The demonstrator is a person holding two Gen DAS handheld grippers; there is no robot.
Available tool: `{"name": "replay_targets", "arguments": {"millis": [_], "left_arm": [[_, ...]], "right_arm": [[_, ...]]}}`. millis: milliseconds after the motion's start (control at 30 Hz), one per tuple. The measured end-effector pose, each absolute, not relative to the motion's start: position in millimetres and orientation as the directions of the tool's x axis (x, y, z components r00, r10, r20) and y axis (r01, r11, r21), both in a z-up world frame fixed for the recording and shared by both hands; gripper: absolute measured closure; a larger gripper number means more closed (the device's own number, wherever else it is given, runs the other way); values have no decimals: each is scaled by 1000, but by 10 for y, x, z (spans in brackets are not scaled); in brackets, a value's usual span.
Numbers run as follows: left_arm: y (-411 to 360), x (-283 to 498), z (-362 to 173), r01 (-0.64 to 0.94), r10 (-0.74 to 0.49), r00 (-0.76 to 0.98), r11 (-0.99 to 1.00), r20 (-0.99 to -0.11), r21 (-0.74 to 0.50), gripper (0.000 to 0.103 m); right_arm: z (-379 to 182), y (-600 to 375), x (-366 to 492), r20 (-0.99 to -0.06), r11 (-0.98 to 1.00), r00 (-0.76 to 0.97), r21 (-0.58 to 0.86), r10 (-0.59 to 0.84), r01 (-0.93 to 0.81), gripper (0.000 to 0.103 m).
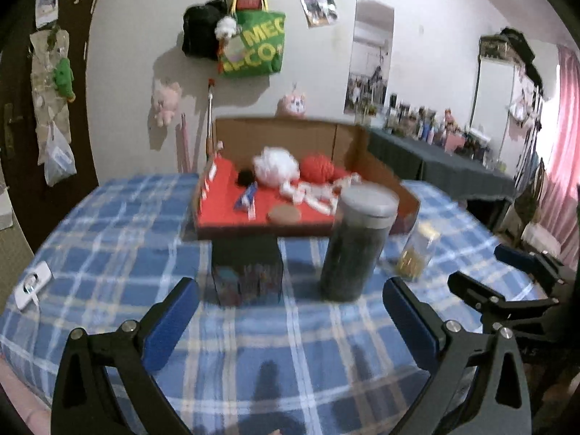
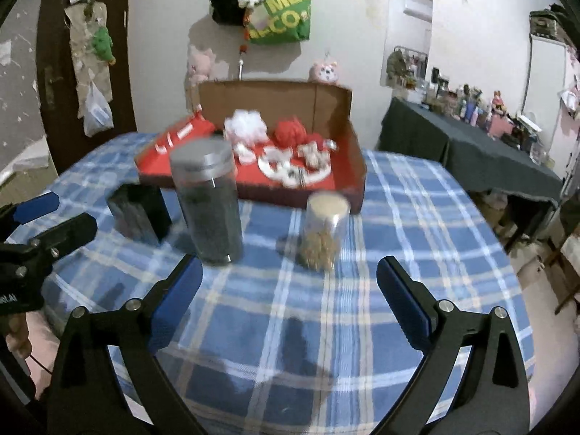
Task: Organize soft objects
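A cardboard box with a red floor point(image 1: 224, 214) point(image 2: 253, 177) stands at the far middle of the plaid table. In it lie a white fluffy ball point(image 1: 275, 166) point(image 2: 246, 125), a red yarn ball point(image 1: 319, 168) point(image 2: 291, 128), a small black ball point(image 1: 246, 177) and white soft pieces point(image 1: 311, 192) point(image 2: 290, 170). My left gripper point(image 1: 290, 308) is open and empty, short of the box. My right gripper point(image 2: 290, 290) is open and empty, near a small jar point(image 2: 322, 232).
A tall dark jar with a grey lid point(image 1: 355, 243) point(image 2: 208, 203), a small clear jar point(image 1: 417, 253) and a dark box point(image 1: 246, 272) point(image 2: 139, 214) stand before the cardboard box. A white object point(image 1: 32, 284) lies at the table's left. A dark side table point(image 2: 471, 152) stands at the right.
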State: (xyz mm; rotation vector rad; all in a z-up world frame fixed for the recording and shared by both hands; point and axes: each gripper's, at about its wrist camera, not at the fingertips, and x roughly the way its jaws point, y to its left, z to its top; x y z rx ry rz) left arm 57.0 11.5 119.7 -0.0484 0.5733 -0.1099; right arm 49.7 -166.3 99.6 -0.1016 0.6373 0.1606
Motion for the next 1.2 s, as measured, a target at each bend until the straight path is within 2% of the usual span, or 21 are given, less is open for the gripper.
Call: {"name": "replay_targets", "arguments": {"millis": [233, 500, 1200], "left_arm": [[47, 804, 606, 47, -58, 768, 998, -638, -35, 0], [7, 1006, 210, -1, -29, 680, 999, -732, -41, 0], [-39, 976, 184, -35, 29, 688, 999, -725, 7, 0]], "right_arm": [[472, -1716, 718, -685, 990, 724, -33, 78, -138, 5], [154, -1754, 835, -739, 993, 672, -41, 46, -113, 5], [136, -1839, 859, -736, 997, 675, -3, 52, -80, 1]]}}
